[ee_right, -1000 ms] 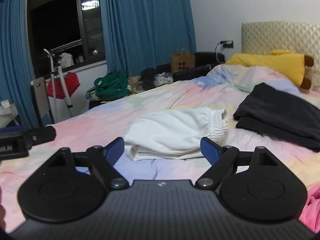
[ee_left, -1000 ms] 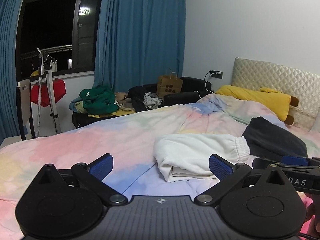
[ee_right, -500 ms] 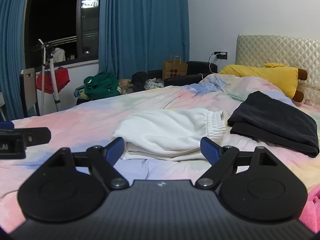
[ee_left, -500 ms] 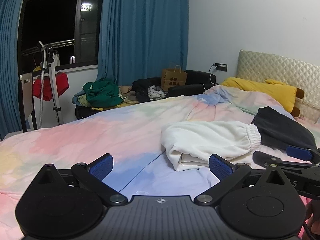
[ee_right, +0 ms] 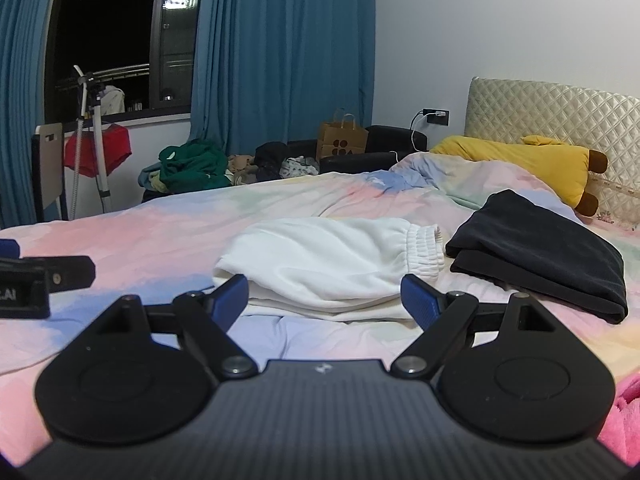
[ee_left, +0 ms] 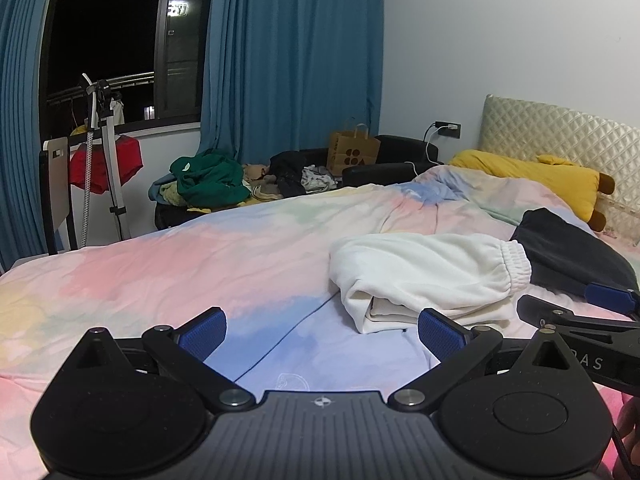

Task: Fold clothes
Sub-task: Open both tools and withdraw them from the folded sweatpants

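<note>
While both my tongs hang above the bed, neither one holds anything. My left gripper (ee_left: 322,330) has its 2 blue-padded fingers (ee_left: 202,332) spread wide, with only the pastel bedspread (ee_left: 180,272) showing between them. My right gripper (ee_right: 322,298) is spread just as wide, and through its gap I see the near edge of the white sweatpants (ee_right: 332,264), though the pads touch no cloth.

Those white sweatpants (ee_left: 428,276) lie folded in a thick bundle on the bedspread, with the elastic cuff or waistband gathered at the right end and the stacked fold edges facing me. Just beside that gathered end, toward the headboard, sits a folded black garment (ee_right: 540,256); the 2 look close together, and I cannot tell whether they touch. From the left view, the sweatpants are ahead and to the right of my left tongs, and my right tongs poke in at the right edge.

At the head of the bed, a yellow plush pillow (ee_right: 520,164) rests against the quilted headboard (ee_right: 560,112). Past the far side of the bed there is a heap of unfolded clothes, with a green garment (ee_left: 208,178) on top, near a brown paper bag (ee_left: 354,152) and the blue curtains (ee_left: 292,52). A bit of pink fabric (ee_right: 626,420) shows at the lower right of the right view.
</note>
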### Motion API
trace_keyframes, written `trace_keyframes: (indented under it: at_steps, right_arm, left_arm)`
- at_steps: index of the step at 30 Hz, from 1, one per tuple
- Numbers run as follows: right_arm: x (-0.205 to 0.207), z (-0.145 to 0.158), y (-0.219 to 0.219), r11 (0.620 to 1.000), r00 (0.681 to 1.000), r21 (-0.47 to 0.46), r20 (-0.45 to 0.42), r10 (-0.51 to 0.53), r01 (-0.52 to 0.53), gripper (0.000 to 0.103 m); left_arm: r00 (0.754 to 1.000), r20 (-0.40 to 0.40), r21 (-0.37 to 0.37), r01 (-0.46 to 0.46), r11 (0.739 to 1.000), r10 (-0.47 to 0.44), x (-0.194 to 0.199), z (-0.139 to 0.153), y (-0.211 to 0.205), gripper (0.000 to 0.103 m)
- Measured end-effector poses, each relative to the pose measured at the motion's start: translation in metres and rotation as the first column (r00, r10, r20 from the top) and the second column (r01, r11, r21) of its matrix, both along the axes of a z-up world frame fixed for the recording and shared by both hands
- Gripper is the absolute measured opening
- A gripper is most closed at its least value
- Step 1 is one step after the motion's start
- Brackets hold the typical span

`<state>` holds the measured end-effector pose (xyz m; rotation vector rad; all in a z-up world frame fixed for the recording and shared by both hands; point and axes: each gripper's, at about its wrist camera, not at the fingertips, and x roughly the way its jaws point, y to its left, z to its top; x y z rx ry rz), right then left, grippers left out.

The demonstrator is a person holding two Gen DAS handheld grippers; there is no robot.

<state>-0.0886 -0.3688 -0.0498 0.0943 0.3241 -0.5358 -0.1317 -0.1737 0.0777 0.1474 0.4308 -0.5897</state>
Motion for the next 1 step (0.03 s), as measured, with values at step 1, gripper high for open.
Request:
trace_keyframes:
  at_steps: [1]
  right_arm:
    - [0.0000, 0.0001, -0.0006, 1.000, 1.000, 0.002, 0.002, -0.001, 0.001, 0.085]
  left_arm:
    - [1.000, 0.000, -0.001, 0.001, 1.000, -0.001, 0.0000, -0.0002, 0.0001, 0.103]
